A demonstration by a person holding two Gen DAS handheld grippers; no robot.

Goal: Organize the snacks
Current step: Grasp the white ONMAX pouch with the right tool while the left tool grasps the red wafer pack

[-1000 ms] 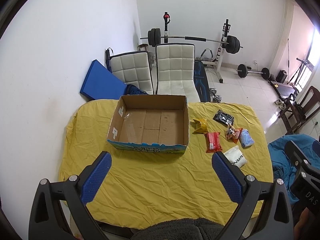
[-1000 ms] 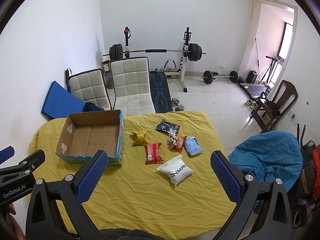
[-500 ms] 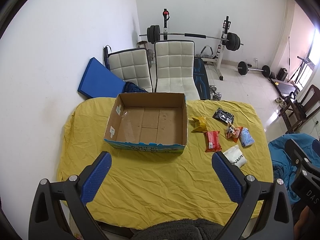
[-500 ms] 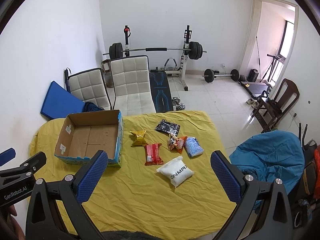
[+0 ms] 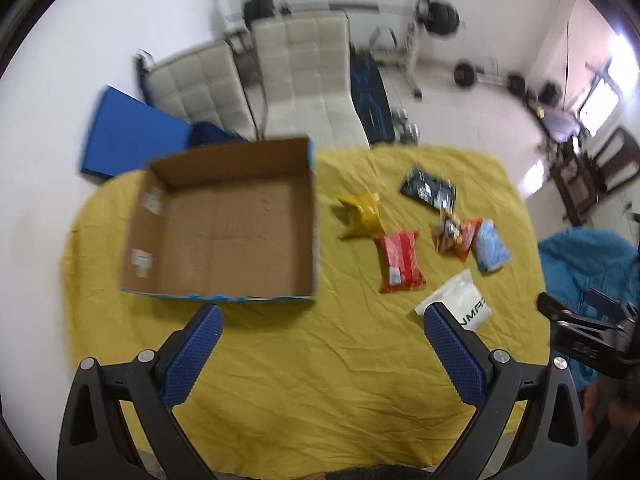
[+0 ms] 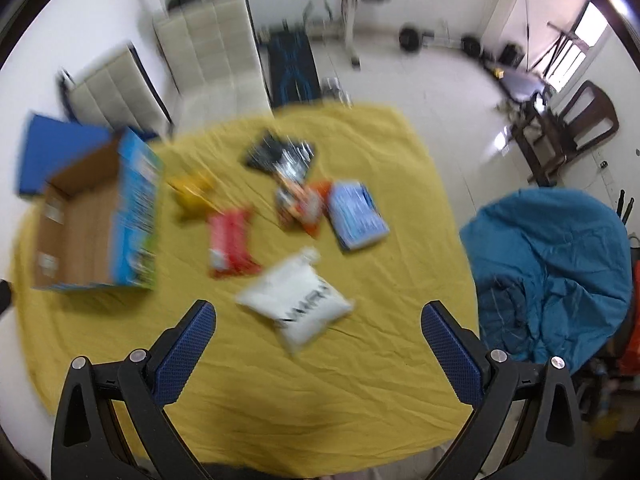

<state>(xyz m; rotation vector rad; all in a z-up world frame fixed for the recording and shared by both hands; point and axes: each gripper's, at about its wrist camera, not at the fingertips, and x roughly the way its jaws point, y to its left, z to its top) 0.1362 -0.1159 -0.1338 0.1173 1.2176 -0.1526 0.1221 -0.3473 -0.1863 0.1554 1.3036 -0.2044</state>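
An empty cardboard box [image 5: 224, 224] [image 6: 84, 232] sits on the left of the yellow tablecloth [image 5: 304, 380]. To its right lie several snack packets: a yellow one [image 5: 360, 216], a red one [image 5: 400, 262] [image 6: 232, 244], a black one [image 5: 428, 190], an orange one [image 5: 456, 236], a light blue one [image 5: 492, 246] [image 6: 356, 214] and a white pouch [image 5: 460, 300] [image 6: 300, 300]. My left gripper [image 5: 322, 332] hangs open above the cloth in front of the box. My right gripper [image 6: 318, 328] is open just short of the white pouch. Both hold nothing.
Two white padded chairs [image 5: 304, 64] stand behind the table, with a blue mat [image 5: 128, 136] against the wall and a weight bench beyond. A blue beanbag [image 6: 552, 272] lies right of the table, a wooden chair [image 6: 576, 128] further back.
Both grippers have dropped and moved forward toward the table, so box and packets look larger and blurred. The left view has swung right. Nothing on the table has shifted.
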